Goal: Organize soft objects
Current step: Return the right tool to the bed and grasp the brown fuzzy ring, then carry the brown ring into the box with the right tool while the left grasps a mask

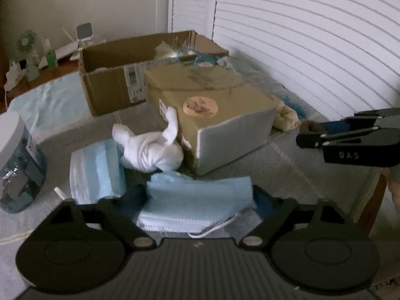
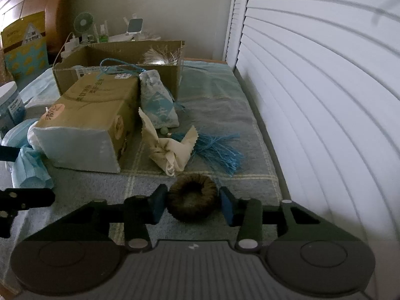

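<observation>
I am at the gathering step: both grippers have a soft thing between their fingers, and nothing is in the open cardboard box (image 2: 120, 57) yet from this pair. I judge the next move calls for lifting each piece clear and carrying it toward that box at the upper middle of the frame, past the closed tissue carton (image 2: 87, 122) that lies in the way.

My right gripper (image 2: 193, 205) stands partly open, its blue pads touching both sides of the brown hair ring (image 2: 192, 201) at lower centre; the ring looks lightly pinched, resting on the checked cloth (image 2: 237, 115). Whether the squeeze is firm enough to lift, I cannot tell.

My left gripper (image 1: 200, 197) is spread wide around the stack of blue face masks (image 1: 197, 200) at lower centre, fingers at both ends of it. A second mask stack (image 1: 97, 172) and a white knotted towel (image 1: 150, 150) lie just beyond, toward the left.
</observation>
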Available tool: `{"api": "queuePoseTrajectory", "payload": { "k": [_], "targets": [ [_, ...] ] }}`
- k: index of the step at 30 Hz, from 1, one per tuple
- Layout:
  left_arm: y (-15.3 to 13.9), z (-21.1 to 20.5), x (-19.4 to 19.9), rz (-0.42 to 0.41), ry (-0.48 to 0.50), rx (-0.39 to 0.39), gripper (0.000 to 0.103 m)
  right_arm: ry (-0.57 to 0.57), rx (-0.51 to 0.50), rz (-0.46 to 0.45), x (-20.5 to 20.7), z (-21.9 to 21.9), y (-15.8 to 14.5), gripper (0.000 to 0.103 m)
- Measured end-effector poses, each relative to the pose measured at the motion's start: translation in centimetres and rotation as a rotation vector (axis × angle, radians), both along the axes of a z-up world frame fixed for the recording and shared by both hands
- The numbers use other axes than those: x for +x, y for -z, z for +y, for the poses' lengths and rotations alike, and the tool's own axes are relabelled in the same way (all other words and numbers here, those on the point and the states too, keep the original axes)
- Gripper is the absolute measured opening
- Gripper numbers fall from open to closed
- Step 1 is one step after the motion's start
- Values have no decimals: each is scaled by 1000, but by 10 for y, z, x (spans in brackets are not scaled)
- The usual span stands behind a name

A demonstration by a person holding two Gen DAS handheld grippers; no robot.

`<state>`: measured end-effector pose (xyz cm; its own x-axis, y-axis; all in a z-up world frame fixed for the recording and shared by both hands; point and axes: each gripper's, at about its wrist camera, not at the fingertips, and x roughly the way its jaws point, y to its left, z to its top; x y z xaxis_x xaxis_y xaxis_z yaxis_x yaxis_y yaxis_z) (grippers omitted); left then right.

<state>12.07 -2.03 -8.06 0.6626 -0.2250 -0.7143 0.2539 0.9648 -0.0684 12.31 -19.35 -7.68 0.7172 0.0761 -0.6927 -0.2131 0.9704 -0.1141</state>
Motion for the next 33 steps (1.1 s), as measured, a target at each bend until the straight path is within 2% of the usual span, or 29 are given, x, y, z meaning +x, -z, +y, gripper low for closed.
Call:
{"api": "queuePoseTrajectory", "payload": {
  "k": [5, 16, 20, 27, 33],
  "targets": [
    [-4, 0, -1, -5, 25, 14, 72, 0, -9, -4, -4, 1, -3, 45],
    [-33, -1, -15, -9, 173, 75, 71, -13, -17, -30, -19, 1, -25, 45],
    [-48, 4, -24, 0, 218, 71, 71, -21, -8, -36, -26, 1, -35, 45],
    [-63, 17, -39, -30, 215, 57, 71, -55, 7, -58, -30, 12, -54, 45],
    [-70, 31, -43, -59, 185, 48, 71, -96, 11, -83, -16, 30, -70, 45]
  ]
}}
